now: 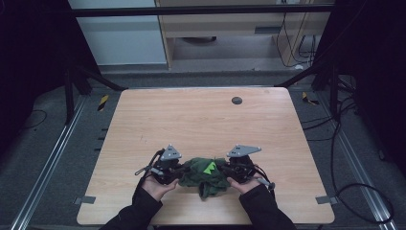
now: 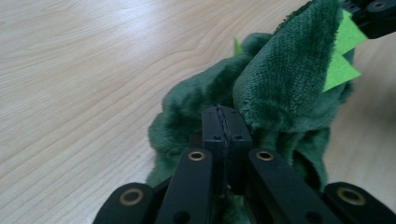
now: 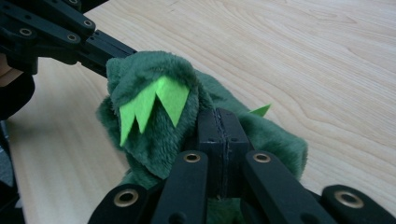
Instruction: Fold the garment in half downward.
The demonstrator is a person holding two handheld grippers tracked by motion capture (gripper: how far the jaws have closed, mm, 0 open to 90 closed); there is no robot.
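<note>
A dark green plush cloth (image 1: 205, 176) with bright green felt spikes (image 1: 209, 167) lies bunched near the table's front edge, between my two hands. My left gripper (image 1: 181, 169) sits at its left side, jaws pressed together at the plush (image 2: 280, 79), a fold of which rises just right of the tips (image 2: 223, 122). My right gripper (image 1: 225, 169) is at the cloth's right side, shut the same way (image 3: 223, 125), with the spiked flap (image 3: 154, 100) standing up before it. Each gripper view shows the other gripper (image 2: 371, 16) (image 3: 100, 44) reaching the raised edge of the cloth.
The light wooden table (image 1: 201, 120) stretches away bare beyond the cloth, apart from a small dark round disc (image 1: 236, 100) near its far edge. Black frame legs flank the table, and cables (image 1: 344, 143) lie on the floor to the right.
</note>
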